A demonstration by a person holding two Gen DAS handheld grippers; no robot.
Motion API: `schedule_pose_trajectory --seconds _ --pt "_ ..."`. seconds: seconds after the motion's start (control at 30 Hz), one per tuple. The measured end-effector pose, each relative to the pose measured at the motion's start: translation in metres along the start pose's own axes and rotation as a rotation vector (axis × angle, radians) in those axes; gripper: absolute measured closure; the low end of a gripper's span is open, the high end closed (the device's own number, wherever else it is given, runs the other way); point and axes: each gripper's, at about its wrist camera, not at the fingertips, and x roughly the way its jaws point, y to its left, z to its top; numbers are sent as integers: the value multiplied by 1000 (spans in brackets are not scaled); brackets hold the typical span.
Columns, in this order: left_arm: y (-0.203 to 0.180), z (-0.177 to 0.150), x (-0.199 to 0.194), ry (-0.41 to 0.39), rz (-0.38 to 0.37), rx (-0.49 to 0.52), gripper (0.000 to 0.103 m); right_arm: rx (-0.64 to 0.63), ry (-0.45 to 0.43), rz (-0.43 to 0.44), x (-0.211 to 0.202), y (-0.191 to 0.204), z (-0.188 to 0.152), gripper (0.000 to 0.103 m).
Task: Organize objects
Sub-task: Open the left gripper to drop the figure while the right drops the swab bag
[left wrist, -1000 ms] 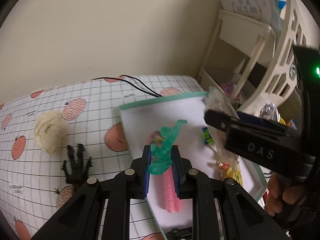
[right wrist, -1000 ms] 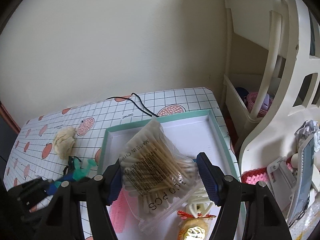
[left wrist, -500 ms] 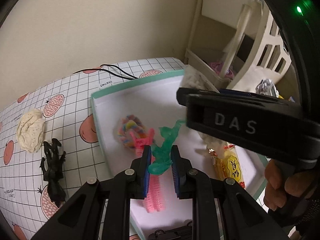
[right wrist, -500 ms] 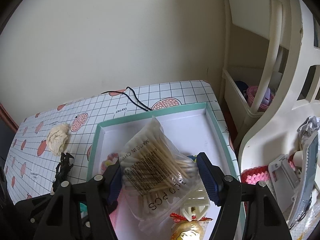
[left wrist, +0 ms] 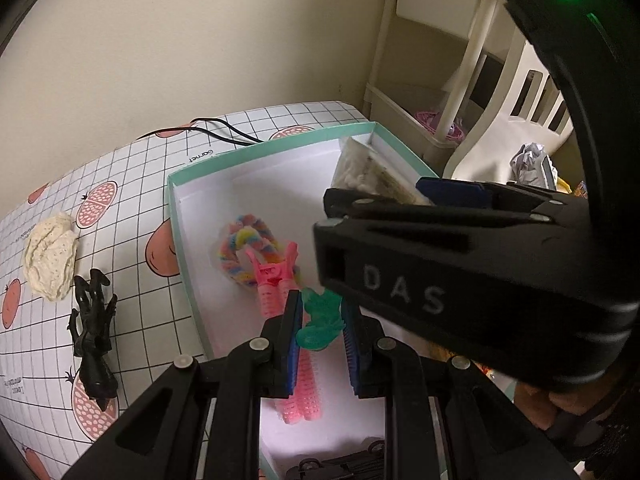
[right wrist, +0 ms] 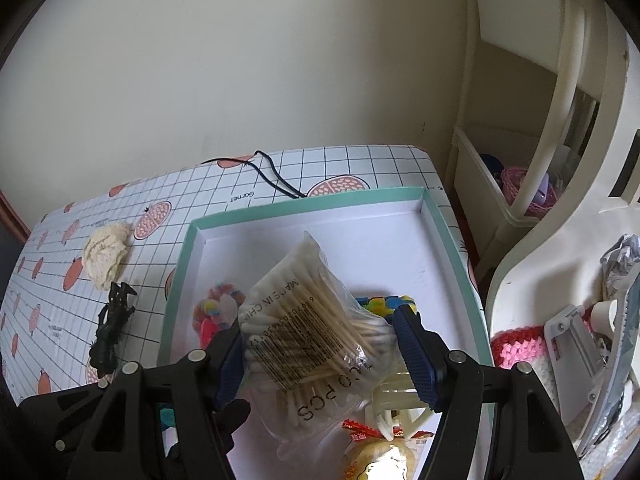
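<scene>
My left gripper (left wrist: 322, 340) is shut on a translucent green toy figure (left wrist: 320, 316), held just above the white, teal-rimmed tray (left wrist: 260, 152). Right below it lie pink hair rollers (left wrist: 276, 292) and a rainbow scrunchie (left wrist: 248, 240). Over the middle of the tray (right wrist: 312, 204), my right gripper (right wrist: 322, 356) is shut on a clear bag of cotton swabs (right wrist: 304, 320). In the left wrist view that bag (left wrist: 368, 168) pokes out past the right gripper's black body, which hides the tray's right side.
On the checked cloth left of the tray lie a black toy figure (left wrist: 94, 340) and a cream crumpled wad (left wrist: 50, 256). A black cable (left wrist: 224, 134) runs behind the tray. A snack packet (right wrist: 380, 456) and white clip (right wrist: 396, 396) lie in the tray. A cluttered white shelf (right wrist: 560, 160) stands at the right.
My left gripper has carried the green figure from the tray's left edge to over the pink rollers. The right gripper with the swab bag has edged forward over the tray.
</scene>
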Motion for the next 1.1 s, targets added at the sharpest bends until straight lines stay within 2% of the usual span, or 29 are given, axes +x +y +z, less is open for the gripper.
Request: schedule_pose_trajectory --seconds 0.37,0.5,0.67,0.8,1.1 --pt "0 0 1 6 -15 -11 81 -4 0 7 0 1 -1 31" --pt "-2 -1 0 10 -23 -9 72 -9 0 15 -1 2 -1 31" --pt "-1 -1 0 14 -34 -18 71 -7 -3 24 -2 1 0 30" --pt "2 0 -2 9 -40 -30 71 -12 -15 32 -5 2 1 24" --pt "13 0 -5 -9 -28 -72 70 -4 -30 28 -10 1 4 24"
